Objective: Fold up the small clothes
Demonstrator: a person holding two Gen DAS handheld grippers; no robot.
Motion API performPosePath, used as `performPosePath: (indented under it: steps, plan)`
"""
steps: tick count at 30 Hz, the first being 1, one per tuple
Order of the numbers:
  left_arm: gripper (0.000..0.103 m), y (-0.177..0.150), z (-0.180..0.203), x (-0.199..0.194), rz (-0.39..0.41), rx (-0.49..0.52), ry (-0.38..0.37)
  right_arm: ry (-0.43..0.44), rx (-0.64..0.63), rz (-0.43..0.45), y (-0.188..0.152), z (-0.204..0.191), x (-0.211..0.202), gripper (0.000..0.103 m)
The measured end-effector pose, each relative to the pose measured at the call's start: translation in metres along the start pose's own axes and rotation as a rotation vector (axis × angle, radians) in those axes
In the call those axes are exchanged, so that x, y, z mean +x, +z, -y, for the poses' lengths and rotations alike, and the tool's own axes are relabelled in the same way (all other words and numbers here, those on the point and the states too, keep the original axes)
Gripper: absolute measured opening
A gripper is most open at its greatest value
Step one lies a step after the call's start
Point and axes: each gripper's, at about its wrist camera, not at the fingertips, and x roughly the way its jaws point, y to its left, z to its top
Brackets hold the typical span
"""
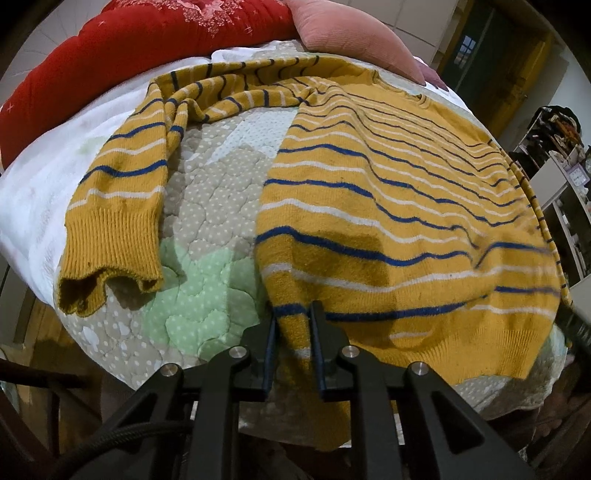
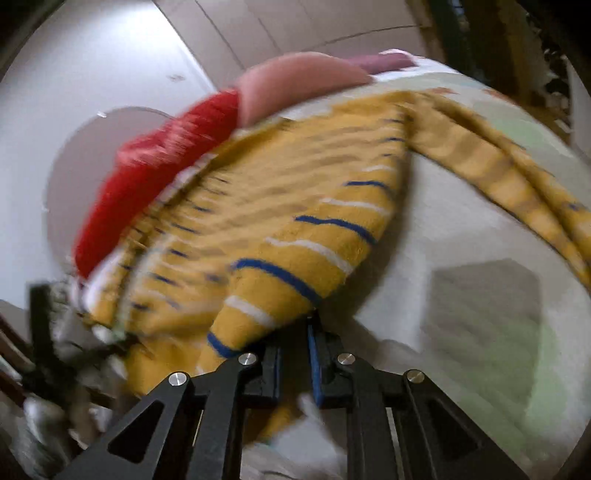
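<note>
Sweater (image 1: 388, 206) flat on quilt (image 1: 207, 206); left claw (image 1: 293, 314) and right claw (image 2: 295, 332) each clamp hem.

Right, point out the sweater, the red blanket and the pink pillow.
sweater (image 1: 388, 192): left wrist view, on the striped body panel.
red blanket (image 1: 122, 40): left wrist view, on the upper fold behind the sweater.
pink pillow (image 1: 347, 29): left wrist view, on its ribbed face near the top edge.

Fuzzy mustard knit sweater (image 1: 388, 206) with ribbed cuffs lies on a soft quilted cotton bed cover (image 1: 207, 206). Matt black plastic tools (image 1: 293, 314) carry shiny metal bolts.
</note>
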Motion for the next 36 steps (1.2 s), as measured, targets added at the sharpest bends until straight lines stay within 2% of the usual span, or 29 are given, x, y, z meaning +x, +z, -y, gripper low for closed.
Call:
performPosePath:
  steps: [2,3,4,6,8,10,12,14,15,17,18,19,21,25,27,29,31,34,36]
  plan:
    - [0.017,0.0,0.0,0.001,-0.001,-0.005,-0.001,0.051,-0.019,-0.021,0.011,-0.011,0.021,0.014]
    - [0.017,0.0,-0.001,0.001,-0.002,-0.007,-0.002,0.049,-0.014,-0.055,0.013,-0.013,0.036,0.014]
    - [0.017,0.0,-0.001,0.0,-0.003,-0.007,-0.004,0.05,0.012,-0.083,0.013,-0.013,0.047,0.015]
    - [0.017,0.001,-0.001,0.001,-0.003,-0.006,-0.007,0.108,0.111,-0.094,0.01,-0.006,0.053,0.015]
    - [0.017,0.001,-0.003,0.002,-0.004,-0.008,-0.014,0.154,0.175,-0.09,0.006,-0.002,0.052,0.023]
    - [0.017,0.002,-0.003,0.002,-0.007,-0.01,-0.017,0.166,0.192,-0.098,0.002,0.001,0.045,0.041]
    - [0.018,0.004,-0.002,0.003,-0.007,-0.012,-0.016,0.163,0.199,-0.106,-0.004,-0.003,0.043,0.05]
    - [0.018,0.003,-0.002,0.003,-0.004,-0.012,-0.015,0.182,0.207,-0.115,-0.003,-0.006,0.049,0.05]
    - [0.018,0.003,-0.002,0.003,-0.005,-0.01,-0.014,0.205,0.209,-0.128,-0.004,-0.009,0.053,0.049]
    - [0.018,0.003,-0.001,0.003,-0.005,-0.004,-0.011,0.272,0.236,-0.162,-0.005,-0.013,0.064,0.03]
    - [0.018,0.004,-0.001,0.003,-0.006,-0.003,-0.011,0.301,0.254,-0.179,-0.005,-0.012,0.067,0.014]
    - [0.018,0.004,-0.001,0.003,-0.006,-0.003,-0.011,0.299,0.259,-0.175,-0.005,-0.012,0.066,0.013]
    - [0.018,0.004,-0.001,0.003,-0.006,-0.005,-0.011,0.275,0.242,-0.144,-0.004,-0.013,0.054,0.012]
    - [0.021,0.004,0.0,0.001,-0.007,-0.002,-0.014,0.173,0.175,-0.105,-0.004,-0.014,0.012,0.01]
    - [0.024,0.003,0.001,0.001,-0.005,-0.004,-0.019,0.071,0.129,-0.081,-0.01,-0.011,-0.014,0.005]
    - [0.024,0.002,0.002,0.001,0.0,0.001,-0.011,-0.064,0.076,-0.049,-0.019,-0.005,-0.038,0.005]
    - [0.024,0.002,0.003,0.001,0.002,0.004,-0.007,-0.161,0.098,-0.04,-0.029,0.017,-0.06,0.005]
    - [0.024,0.002,0.003,0.001,0.002,0.003,-0.008,-0.259,0.174,-0.02,-0.043,0.049,-0.085,0.005]
    - [0.025,0.002,0.003,0.001,0.002,0.003,-0.011,-0.339,0.172,-0.015,-0.047,0.057,-0.09,0.005]
